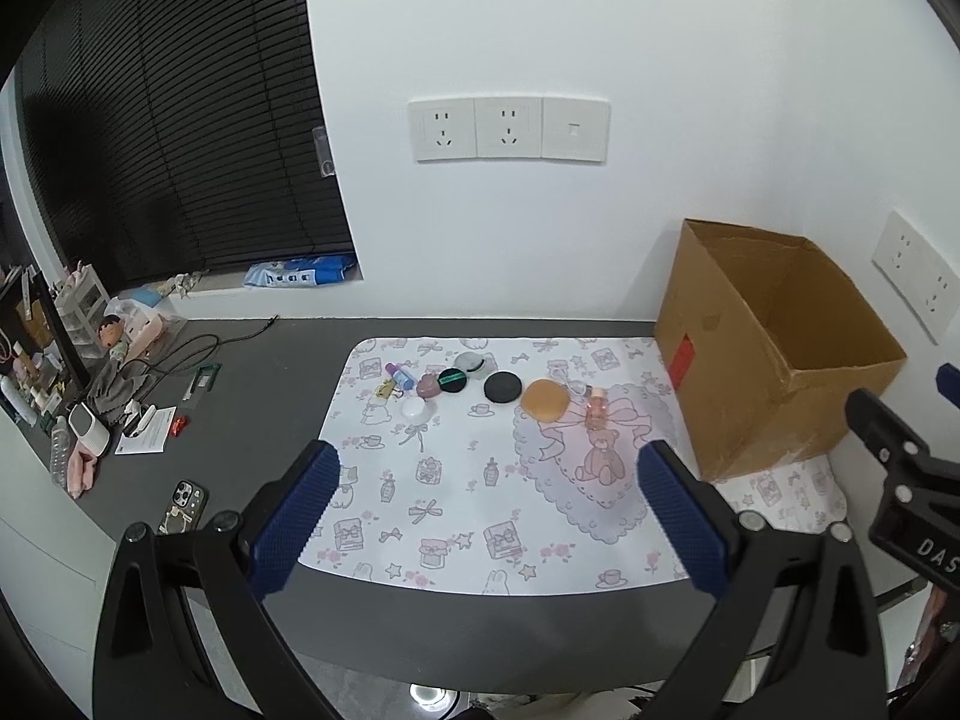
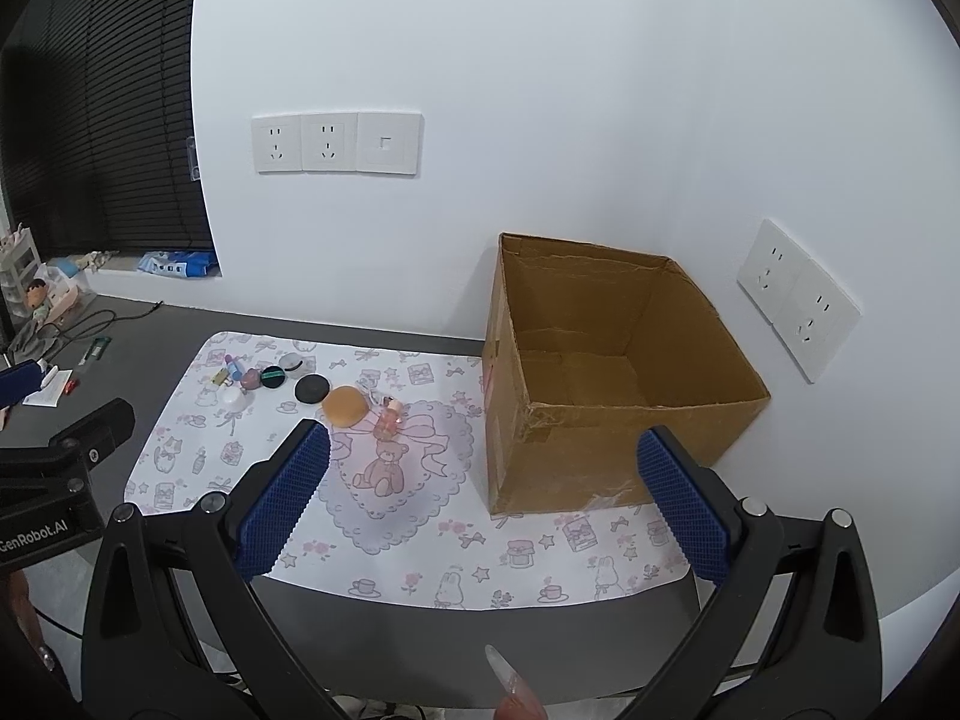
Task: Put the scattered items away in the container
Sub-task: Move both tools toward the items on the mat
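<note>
Left tongs (image 1: 489, 510) spread wide, empty; right tongs (image 2: 483, 495) likewise, above table's (image 1: 252, 420) near edge. Scattered items in row mid-mat (image 1: 456, 504), left of empty cardboard box (image 2: 606, 372). Tan puff (image 1: 545, 399) likely soft, light: pinch across edges. Pink bottle (image 1: 596, 409) likely slippery: grip body. Legible: "GenRobot.AI", "DAS".

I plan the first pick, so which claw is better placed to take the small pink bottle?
Probably the right claw. It is open, and the pink bottle and the cardboard box lie just ahead. The left claw, also open, faces the mat's middle, farther from the box.
</note>
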The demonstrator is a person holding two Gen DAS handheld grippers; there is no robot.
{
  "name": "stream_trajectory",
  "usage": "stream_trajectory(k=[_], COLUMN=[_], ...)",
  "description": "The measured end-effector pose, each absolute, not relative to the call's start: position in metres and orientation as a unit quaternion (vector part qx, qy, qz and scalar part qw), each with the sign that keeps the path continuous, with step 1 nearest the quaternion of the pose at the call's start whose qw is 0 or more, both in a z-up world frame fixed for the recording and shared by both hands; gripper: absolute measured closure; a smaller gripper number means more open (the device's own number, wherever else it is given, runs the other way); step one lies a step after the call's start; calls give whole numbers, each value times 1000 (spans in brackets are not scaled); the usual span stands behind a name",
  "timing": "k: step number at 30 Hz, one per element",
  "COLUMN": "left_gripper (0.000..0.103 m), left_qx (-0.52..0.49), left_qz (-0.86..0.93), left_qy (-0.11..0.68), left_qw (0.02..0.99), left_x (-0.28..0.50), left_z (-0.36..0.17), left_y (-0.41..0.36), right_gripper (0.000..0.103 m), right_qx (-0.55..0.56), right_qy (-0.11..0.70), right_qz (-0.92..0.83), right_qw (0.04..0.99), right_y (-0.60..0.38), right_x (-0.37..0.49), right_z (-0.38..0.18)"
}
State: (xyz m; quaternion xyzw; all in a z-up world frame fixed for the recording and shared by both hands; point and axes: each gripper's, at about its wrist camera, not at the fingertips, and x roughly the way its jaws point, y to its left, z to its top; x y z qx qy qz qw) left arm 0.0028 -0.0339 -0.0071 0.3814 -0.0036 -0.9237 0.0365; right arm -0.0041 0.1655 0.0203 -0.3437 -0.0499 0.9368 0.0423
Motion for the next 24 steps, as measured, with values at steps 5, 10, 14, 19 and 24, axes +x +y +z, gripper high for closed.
stream_trajectory(k=[5, 10, 14, 19, 24], left_gripper=[3, 3, 3, 3, 3], left_qx=[380, 384, 387, 393, 403], left_qz=[-924, -921, -920, -917, -912], left_qy=[1, 10, 15, 24, 31], left_qw=[49, 59, 63, 66, 72], left_x=[0, -6, -11, -22, -38], left_z=[-8, -12, -18, -29, -49], left_y=[-44, -57, -66, -80, -95], right_gripper=[0, 0, 0, 0, 0], right_qx=[-346, -351, -358, -363, -371], right_qy=[-51, -53, -48, -50, -55], right_qz=[936, 935, 933, 931, 927], right_qw=[36, 27, 15, 2, -12], right_y=[160, 153, 149, 139, 125], right_x=[-11, -18, -27, -39, -55], right_z=[19, 14, 8, -2, -17])
